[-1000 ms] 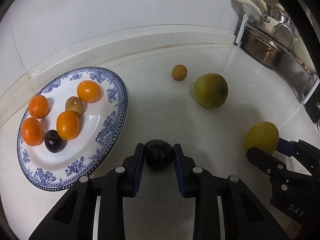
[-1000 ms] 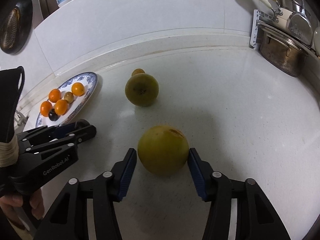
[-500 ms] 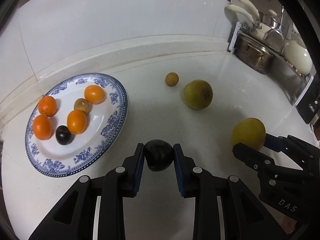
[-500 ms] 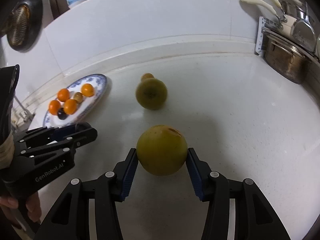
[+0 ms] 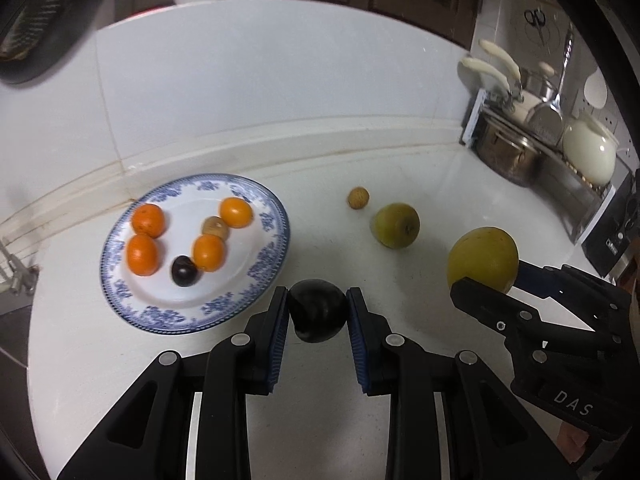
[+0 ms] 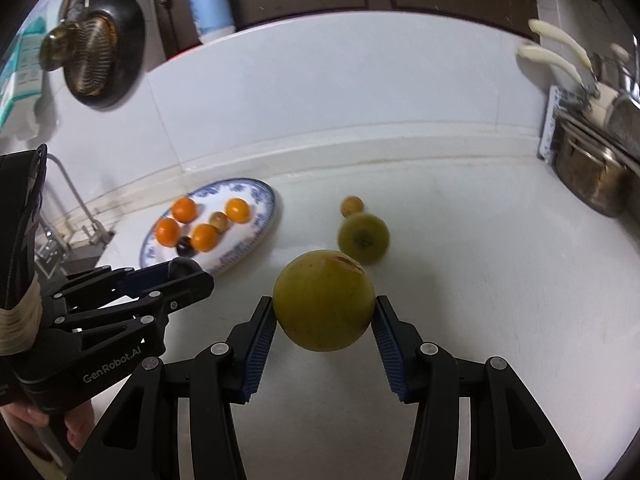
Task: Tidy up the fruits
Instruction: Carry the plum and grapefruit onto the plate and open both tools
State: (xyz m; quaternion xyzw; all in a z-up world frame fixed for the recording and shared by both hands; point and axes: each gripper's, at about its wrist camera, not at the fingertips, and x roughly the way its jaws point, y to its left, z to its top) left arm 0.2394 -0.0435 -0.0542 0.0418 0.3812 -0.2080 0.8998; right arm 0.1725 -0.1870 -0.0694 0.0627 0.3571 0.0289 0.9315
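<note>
While left gripper (image 5: pixel 317 312) clamps dark plum (image 5: pixel 318 310), right gripper (image 6: pixel 325 318) clamps yellow fruit (image 6: pixel 324 300)

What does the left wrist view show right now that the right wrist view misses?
Only left wrist: the dark plum whole between the left tool's pads, and a white teapot. Only right wrist: a hanging pan and the faucet. Both: the blue-rimmed plate, the green pear on the counter, and the yellow pear clamped by the right tool.
</note>
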